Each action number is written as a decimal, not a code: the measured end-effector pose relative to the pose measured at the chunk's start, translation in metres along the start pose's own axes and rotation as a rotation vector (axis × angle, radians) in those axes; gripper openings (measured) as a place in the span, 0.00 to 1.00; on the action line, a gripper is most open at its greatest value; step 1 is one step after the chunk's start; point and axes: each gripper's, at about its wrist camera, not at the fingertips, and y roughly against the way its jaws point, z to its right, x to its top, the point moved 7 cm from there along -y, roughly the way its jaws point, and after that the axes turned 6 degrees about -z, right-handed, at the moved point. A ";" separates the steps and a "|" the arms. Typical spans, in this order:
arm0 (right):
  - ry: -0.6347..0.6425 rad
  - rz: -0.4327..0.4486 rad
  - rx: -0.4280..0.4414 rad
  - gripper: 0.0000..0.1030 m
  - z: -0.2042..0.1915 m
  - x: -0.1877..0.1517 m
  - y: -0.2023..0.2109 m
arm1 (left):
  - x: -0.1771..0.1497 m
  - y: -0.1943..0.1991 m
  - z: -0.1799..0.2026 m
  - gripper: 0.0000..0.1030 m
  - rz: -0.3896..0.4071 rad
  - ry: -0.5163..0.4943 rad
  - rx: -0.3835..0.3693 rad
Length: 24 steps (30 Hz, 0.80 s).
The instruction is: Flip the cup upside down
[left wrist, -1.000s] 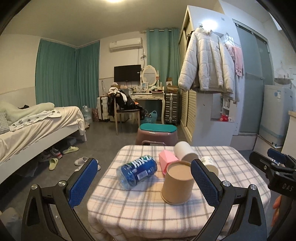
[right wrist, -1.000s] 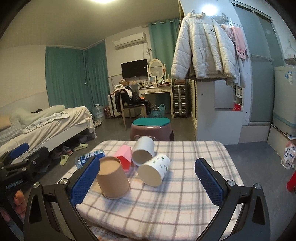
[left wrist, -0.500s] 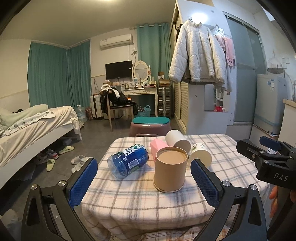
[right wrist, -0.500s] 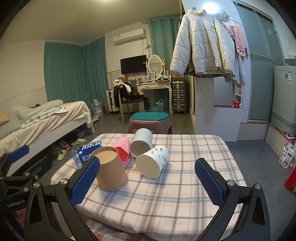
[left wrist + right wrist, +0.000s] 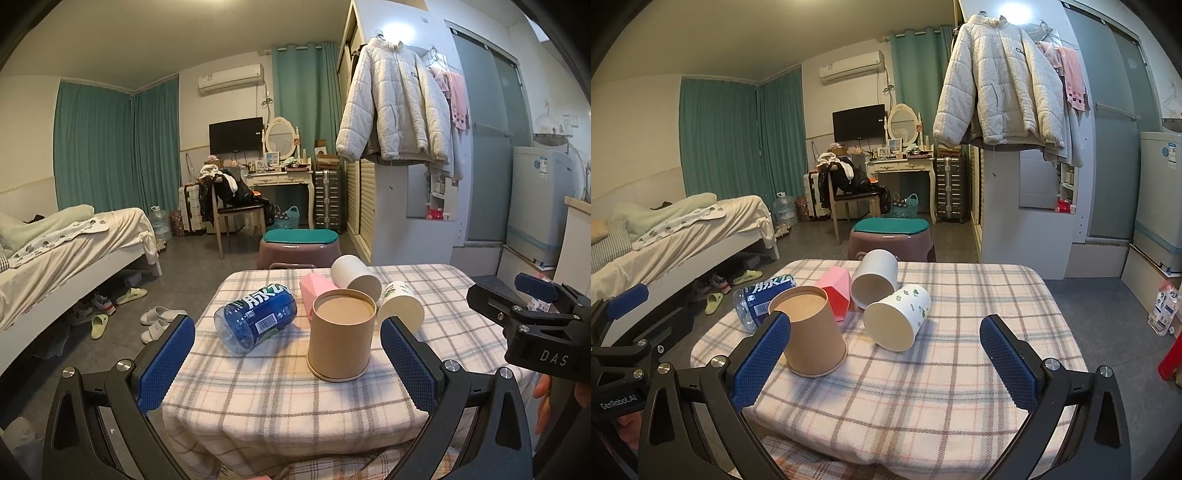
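Observation:
A brown paper cup (image 5: 340, 335) stands mouth-down on the checked tablecloth (image 5: 295, 391); it also shows in the right wrist view (image 5: 812, 332). Behind it lie a plain white cup (image 5: 874, 278) and a white cup with green prints (image 5: 898, 322), both on their sides. My left gripper (image 5: 288, 360) is open and empty, a little short of the brown cup. My right gripper (image 5: 882, 362) is open and empty, in front of the cups near the table's front edge. The right gripper's body (image 5: 532, 325) shows at the right of the left wrist view.
A blue-labelled plastic bottle (image 5: 256, 317) lies on its side left of the brown cup. A pink box (image 5: 836, 293) sits behind it. Beyond the table stand a stool (image 5: 890, 240), a bed (image 5: 70, 254) at the left and a white cabinet (image 5: 1027, 218) at the right.
Both grippers have drawn back and risen slightly, so the table and cups sit lower and farther in view. The cups and bottle have not moved. Both grippers stay open.

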 end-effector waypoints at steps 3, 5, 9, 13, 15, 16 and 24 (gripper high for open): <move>-0.003 -0.003 -0.003 1.00 0.001 -0.001 -0.001 | -0.001 0.000 0.000 1.00 -0.003 0.002 0.000; -0.003 -0.001 -0.005 1.00 0.002 0.000 0.000 | -0.001 0.000 -0.001 1.00 -0.007 0.007 0.000; -0.003 0.002 -0.010 1.00 0.002 -0.001 0.000 | 0.001 0.002 -0.002 1.00 -0.001 0.015 0.001; -0.008 0.012 -0.014 1.00 0.003 0.000 0.003 | 0.001 0.003 -0.003 1.00 0.000 0.015 0.001; -0.008 0.015 -0.016 1.00 0.004 0.000 0.003 | 0.001 0.003 -0.003 1.00 0.000 0.015 0.000; -0.008 0.014 -0.016 1.00 0.004 0.000 0.003 | 0.001 0.003 -0.003 1.00 0.000 0.017 0.001; -0.008 0.012 -0.013 1.00 0.004 0.000 0.004 | 0.001 0.003 -0.003 1.00 -0.001 0.015 0.000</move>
